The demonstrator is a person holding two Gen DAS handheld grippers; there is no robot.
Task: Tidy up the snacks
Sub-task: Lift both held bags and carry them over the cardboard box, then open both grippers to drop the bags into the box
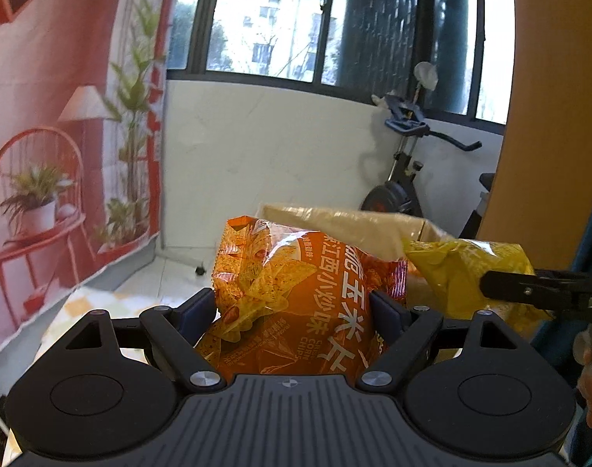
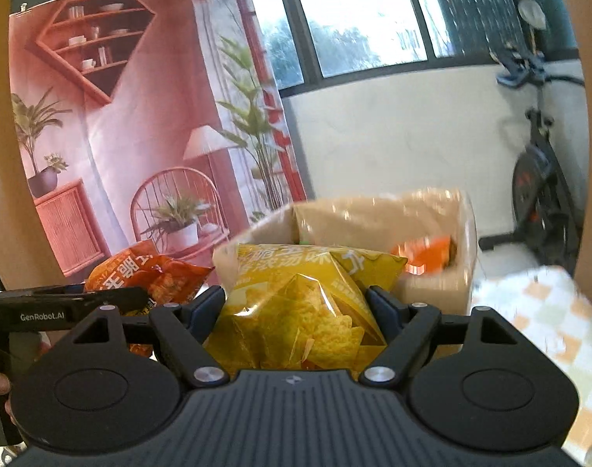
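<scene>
My left gripper [image 1: 292, 307] is shut on an orange bag of corn chips [image 1: 296, 311], held up in the air in front of a cardboard box [image 1: 354, 225]. My right gripper [image 2: 296, 305] is shut on a yellow bag of chips [image 2: 300, 311], held just before the same cardboard box [image 2: 432, 284]. The yellow bag also shows at the right of the left wrist view [image 1: 459, 272], and the orange bag at the left of the right wrist view [image 2: 152, 268]. Another orange packet [image 2: 428, 253] lies inside the box.
A table with a checkered cloth [image 2: 549, 311] lies under and to the right of the box. A printed backdrop [image 2: 140, 136] hangs on the left. An exercise bike [image 2: 541, 171] stands by the white wall under the windows.
</scene>
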